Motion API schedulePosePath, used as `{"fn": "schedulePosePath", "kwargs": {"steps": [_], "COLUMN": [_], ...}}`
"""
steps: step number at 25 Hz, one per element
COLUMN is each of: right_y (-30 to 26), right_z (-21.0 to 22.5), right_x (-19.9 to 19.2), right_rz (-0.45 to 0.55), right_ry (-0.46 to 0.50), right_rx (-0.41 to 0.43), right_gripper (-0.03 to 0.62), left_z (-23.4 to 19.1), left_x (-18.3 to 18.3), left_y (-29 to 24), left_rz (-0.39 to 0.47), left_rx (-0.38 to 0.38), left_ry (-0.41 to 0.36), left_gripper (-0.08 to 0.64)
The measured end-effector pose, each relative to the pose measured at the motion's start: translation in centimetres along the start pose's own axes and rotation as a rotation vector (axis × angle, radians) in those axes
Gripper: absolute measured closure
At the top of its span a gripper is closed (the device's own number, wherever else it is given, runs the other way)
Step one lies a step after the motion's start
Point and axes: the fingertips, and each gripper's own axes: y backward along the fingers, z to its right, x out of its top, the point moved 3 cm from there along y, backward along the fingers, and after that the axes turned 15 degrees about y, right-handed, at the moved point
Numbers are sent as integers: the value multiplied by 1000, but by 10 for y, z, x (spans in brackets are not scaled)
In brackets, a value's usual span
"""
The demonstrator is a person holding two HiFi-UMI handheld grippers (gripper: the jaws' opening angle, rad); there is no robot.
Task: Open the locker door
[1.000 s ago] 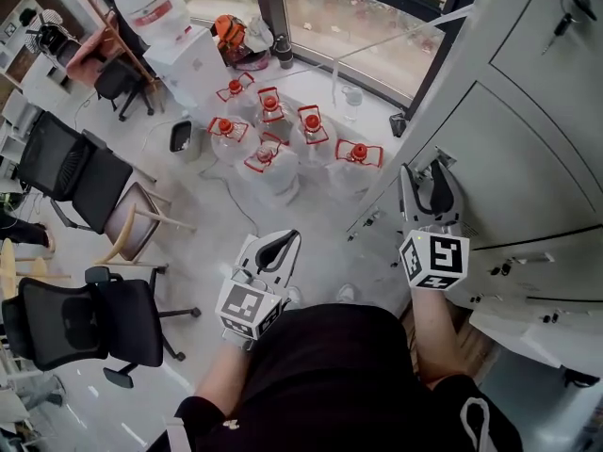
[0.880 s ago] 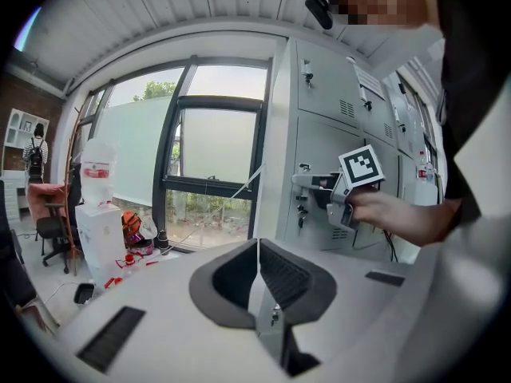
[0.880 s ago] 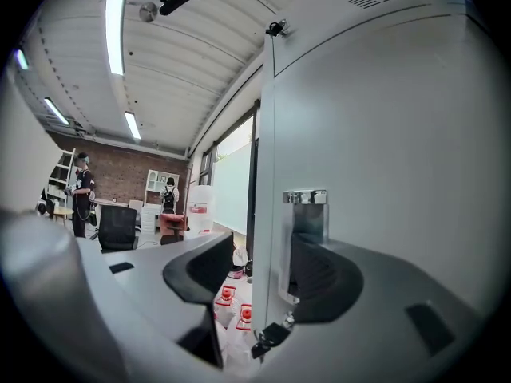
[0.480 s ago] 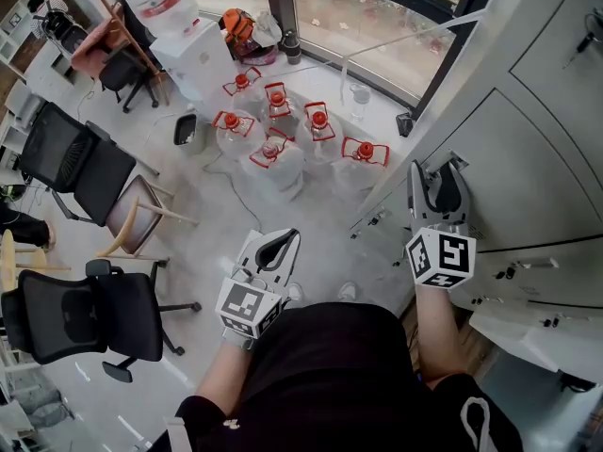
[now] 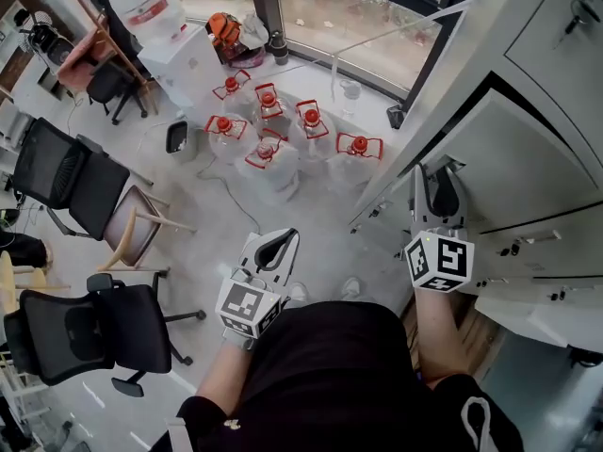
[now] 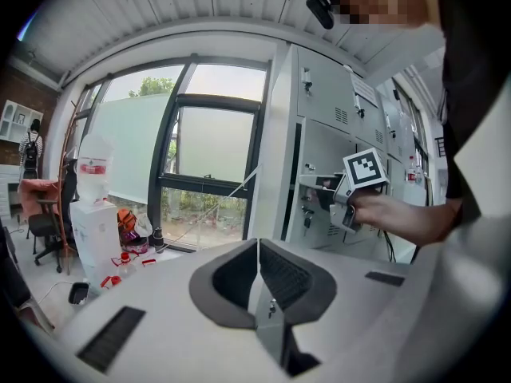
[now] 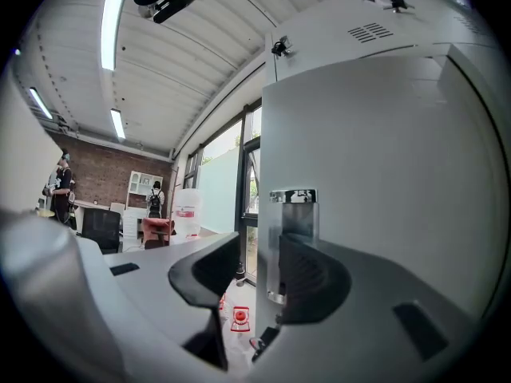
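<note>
R hand-held gripper [image 7: 257, 266] closing astride locker door [image 7: 363, 174] edge.

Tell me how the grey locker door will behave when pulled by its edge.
The locker door looks like flat painted sheet metal: probably stiff and fairly light. It stands ajar, so it should swing freely. Its smooth face may be slippery; the chrome pull seems surer.

six red-capped water jugs [image 5: 310, 121] on the floor, three black office chairs [image 5: 66, 172], one wooden chair [image 5: 141, 222], one water dispenser [image 5: 193, 64].
</note>
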Motion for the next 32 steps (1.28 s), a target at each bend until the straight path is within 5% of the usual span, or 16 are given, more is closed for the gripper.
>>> {"fn": "schedulePosePath", "kwargs": {"steps": [15,32], "right_y": [88,185], "right_z": [-22,-12], "right_x": [4,5], "right_rz": [-29,-2], "right_ry": [-6,8], "right_rx": [-167,-87], "right_gripper": [475,446], "left_z": [-3,95], "left_x": [-21,-53], "left_y": [23,-4], "left_rz": [-93,-191], "left_rx": [-219,-450], "left_ry": [-57,-123], "left_gripper": [534,534]}}
